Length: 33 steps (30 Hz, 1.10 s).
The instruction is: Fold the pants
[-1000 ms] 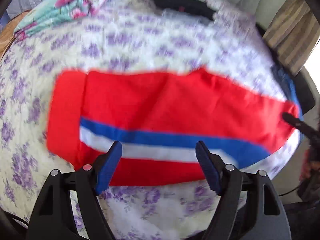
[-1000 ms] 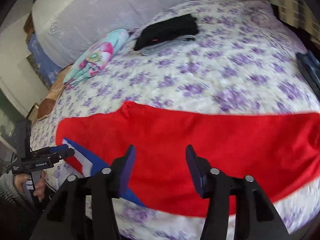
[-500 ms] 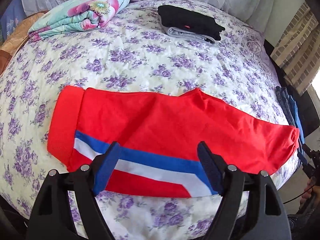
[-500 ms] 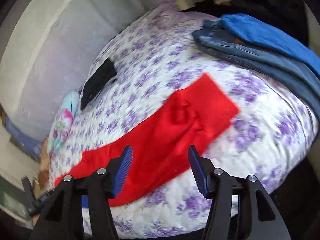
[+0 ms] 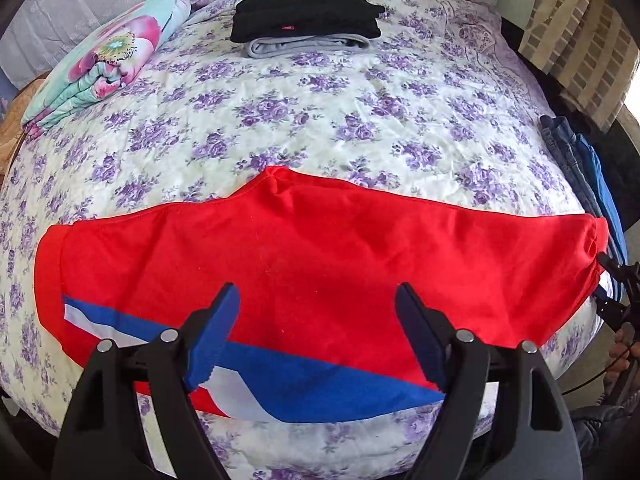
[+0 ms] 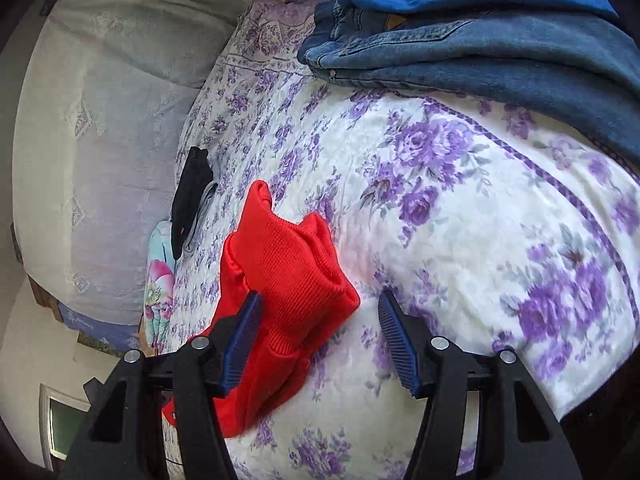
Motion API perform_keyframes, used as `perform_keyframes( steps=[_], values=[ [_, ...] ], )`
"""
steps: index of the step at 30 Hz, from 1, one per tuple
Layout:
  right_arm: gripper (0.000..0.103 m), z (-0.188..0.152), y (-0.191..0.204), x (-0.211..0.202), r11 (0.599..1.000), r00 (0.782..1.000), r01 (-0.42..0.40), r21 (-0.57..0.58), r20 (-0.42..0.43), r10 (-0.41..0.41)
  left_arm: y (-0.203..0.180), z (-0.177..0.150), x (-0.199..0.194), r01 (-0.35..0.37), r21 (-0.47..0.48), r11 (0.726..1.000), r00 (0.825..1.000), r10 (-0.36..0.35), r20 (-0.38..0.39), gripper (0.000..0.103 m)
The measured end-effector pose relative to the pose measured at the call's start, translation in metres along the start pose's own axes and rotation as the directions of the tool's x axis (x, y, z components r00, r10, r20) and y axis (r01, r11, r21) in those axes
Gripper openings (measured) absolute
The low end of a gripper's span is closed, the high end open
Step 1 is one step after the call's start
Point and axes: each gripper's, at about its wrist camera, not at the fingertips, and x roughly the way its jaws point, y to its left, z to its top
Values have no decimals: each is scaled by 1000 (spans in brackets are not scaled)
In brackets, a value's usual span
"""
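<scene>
Red pants [image 5: 320,264] with a blue and white side stripe lie flat across the near part of the bed, folded leg on leg. My left gripper [image 5: 316,336] is open, above their near edge by the stripe, holding nothing. In the right wrist view the ribbed red cuff end of the pants [image 6: 292,276] lies on the bedspread. My right gripper [image 6: 320,340] is open right at that cuff, its left finger [image 6: 240,340] beside the fabric, nothing clamped. The right gripper also shows at the far right of the left wrist view [image 5: 616,292].
The bed has a purple-flowered spread [image 5: 320,120]. A folded black and grey pile [image 5: 308,24] and a floral blanket [image 5: 108,68] lie at the far side. Folded jeans and blue cloth [image 6: 480,32] lie near the cuff end, at the bed's right edge.
My right gripper has swung round and come down close to the cuff end of the pants. My left gripper has moved right along the near edge. Both stayed open.
</scene>
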Motion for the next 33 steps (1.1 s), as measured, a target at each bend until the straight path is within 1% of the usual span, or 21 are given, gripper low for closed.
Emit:
perform_keyframes(
  steps=[2,3,5,7,10,12,14,18,22,25,28,30,32,33],
  values=[
    [60,6,6,8,998,1000,-21,-51,-18,20,-8,0,1,-17,11,1000,1000,18,-15,78],
    [58,8,9,10,996,999,-38,-77,-25,36,-12,0,1,-27,17,999,999,27,-22,78],
    [32,11,12,10,991,998,-67,-113,-22,65,-18,0,0,-47,28,999,998,47,-28,78],
    [25,13,12,10,989,997,-82,-124,-13,81,-22,-1,-2,-65,30,997,997,66,-29,79],
    [20,15,12,7,986,997,-82,-145,-4,82,-22,-6,-2,-93,22,995,994,94,-47,81],
    [19,17,14,4,987,997,-78,-142,1,79,-16,-10,-3,-104,-2,995,993,104,-59,81],
    [16,18,15,0,989,997,-74,-127,17,76,-8,-13,-4,-112,-36,993,992,109,-62,81],
    [14,19,30,-7,986,997,-39,-161,52,48,12,-19,-3,-123,-89,988,991,118,-64,81],
    [13,15,55,-16,980,993,11,-200,116,13,33,-27,-6,-116,-79,990,992,112,-52,81],
    [13,7,76,-20,974,984,68,-214,175,-30,58,-33,-11,-110,-86,990,994,107,-34,81],
    [13,-7,112,-23,946,966,146,-290,250,-72,89,-37,-15,-94,-112,989,996,92,-24,82],
    [13,-19,144,-20,918,955,183,-351,284,-82,115,-41,-21,-87,-129,988,996,86,-16,82],
    [13,-33,181,-11,871,946,228,-436,313,-91,141,-44,-30,-76,-158,984,997,79,9,82],
    [13,-42,201,-4,841,943,245,-483,321,-90,156,-45,-36,-67,-179,981,997,73,27,82]
  ],
)
